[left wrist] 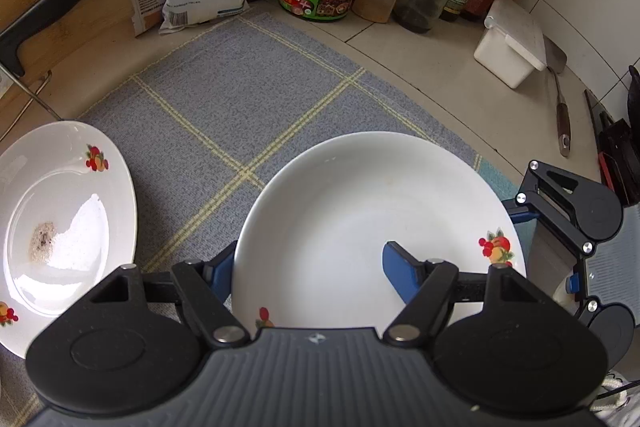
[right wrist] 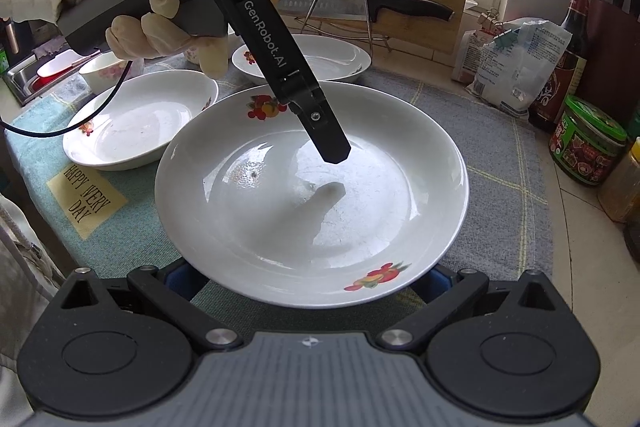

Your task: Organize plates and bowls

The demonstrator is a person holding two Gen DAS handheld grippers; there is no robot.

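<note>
Although it is plain white for the most part, the plate [left wrist: 360, 211] [right wrist: 280, 227] carries small red and orange fruit prints [right wrist: 264, 107] spaced around its rim, and its glossy, shallow well looks wet and faintly smeared. It sits over the middle of a grey-blue checked cloth [left wrist: 240, 99], with its left edge overlapping the rim of a second plate [right wrist: 140, 119] of the same pattern, which holds a greyish smudge [left wrist: 44, 243] in its well. A third matching plate [right wrist: 320, 55] lies farther back, in front of a wire rack. The left gripper [left wrist: 308, 263] [right wrist: 332, 147] comes down steeply over the far rim, held by a gloved hand [right wrist: 160, 23] wrapped around the grey handle, with a pale sleeve above it. Its jaws are partly closed astride the rim, with one blue pad [left wrist: 400, 275] lying on the inner slope and the other [left wrist: 218, 267] tucked outside and beneath, so it appears to pinch the plate. The right gripper [right wrist: 310, 279] [left wrist: 544, 249] meets the near edge at a shallower slant. Its jaws are spread wide and both tips are hidden under the rim, so any pressing there cannot be told.
</note>
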